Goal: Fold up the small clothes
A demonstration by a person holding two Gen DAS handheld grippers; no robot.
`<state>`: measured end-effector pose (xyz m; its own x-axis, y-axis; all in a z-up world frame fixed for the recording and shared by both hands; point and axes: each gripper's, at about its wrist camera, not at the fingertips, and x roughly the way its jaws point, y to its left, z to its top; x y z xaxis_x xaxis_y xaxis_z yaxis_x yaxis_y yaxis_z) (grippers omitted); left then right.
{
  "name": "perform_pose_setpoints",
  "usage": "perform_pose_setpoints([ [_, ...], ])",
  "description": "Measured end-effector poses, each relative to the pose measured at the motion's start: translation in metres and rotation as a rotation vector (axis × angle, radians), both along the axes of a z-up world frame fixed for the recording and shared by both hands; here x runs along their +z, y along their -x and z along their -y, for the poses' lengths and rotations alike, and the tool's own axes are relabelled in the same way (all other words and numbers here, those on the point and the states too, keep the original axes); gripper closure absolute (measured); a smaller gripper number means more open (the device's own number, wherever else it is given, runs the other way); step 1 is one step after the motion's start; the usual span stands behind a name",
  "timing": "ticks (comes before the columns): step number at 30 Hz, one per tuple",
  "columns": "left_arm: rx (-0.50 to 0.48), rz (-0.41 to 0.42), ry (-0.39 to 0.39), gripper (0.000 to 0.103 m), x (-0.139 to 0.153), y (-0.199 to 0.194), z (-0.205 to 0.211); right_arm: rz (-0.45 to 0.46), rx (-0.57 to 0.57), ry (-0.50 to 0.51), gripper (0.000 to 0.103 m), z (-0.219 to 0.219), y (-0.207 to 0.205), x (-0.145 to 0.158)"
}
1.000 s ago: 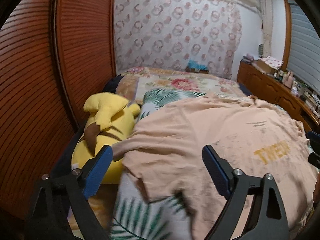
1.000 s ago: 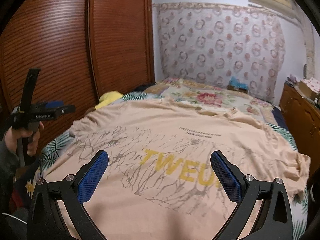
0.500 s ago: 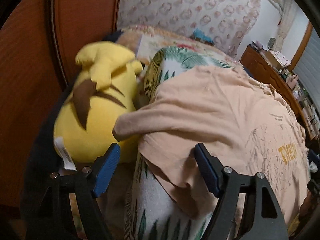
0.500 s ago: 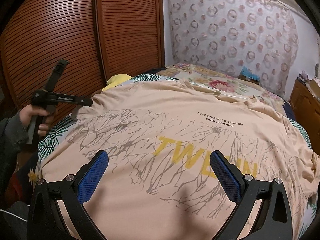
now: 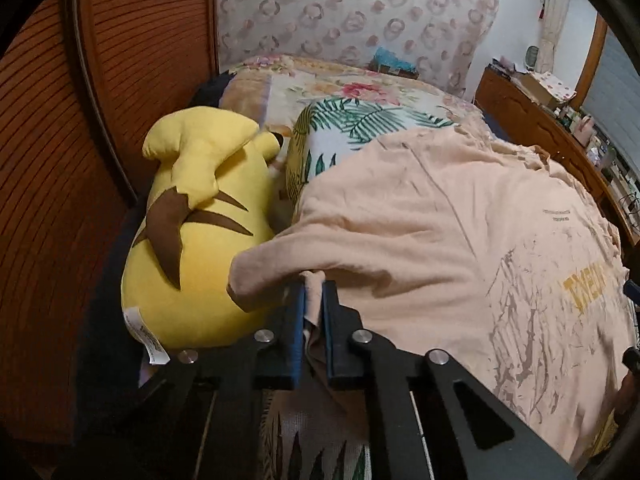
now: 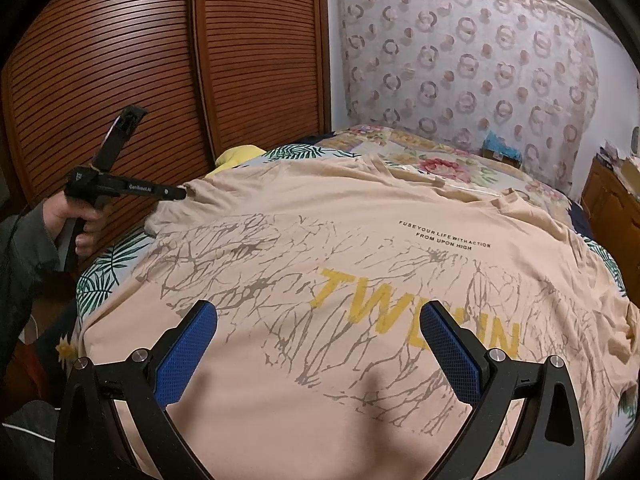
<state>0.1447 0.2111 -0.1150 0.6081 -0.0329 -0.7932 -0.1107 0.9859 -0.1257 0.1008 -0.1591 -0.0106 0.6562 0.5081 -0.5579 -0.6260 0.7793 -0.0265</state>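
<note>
Tee (image 6: 360, 280): peach cotton, soft & wrinkled, spread flat over bed (image 5: 360, 120), straight ahead of both grippers. Print = grey crackle lines, yellow block letters, small black text above them. Sleeve (image 5: 272, 264) bulges just left of L gripper (image 5: 313, 300), whose blue pads are pinched tight on a fold of sleeve hem; cloth bunches up between the jaws. In R view the same gripper (image 6: 178, 192) bites tee's left edge, held by a hand (image 6: 76, 220). R gripper (image 6: 320, 344) hovers over tee's lower part, jaws spread wide, textured blue pads (image 6: 188, 344) gripping nothing. Left of L gripper: yellow plush (image 5: 200, 248), rounded, brown stripes, white tag, touching sleeve. Beyond: leaf-print sheet (image 5: 348, 128), floral quilt (image 5: 340, 88), slatted wood doors (image 6: 140, 60) left.
</note>
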Motion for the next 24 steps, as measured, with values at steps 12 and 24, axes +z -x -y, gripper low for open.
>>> perform_pose_setpoints([
  [12, -0.110, 0.159, -0.049, 0.098, 0.065, -0.008, 0.048, -0.003, -0.010, -0.003, 0.001, 0.003, -0.002, -0.003],
  [24, -0.323, 0.218, -0.009, 0.085, 0.097, -0.014, 0.135, -0.011, -0.047, -0.025, 0.001, 0.014, -0.005, -0.007],
])
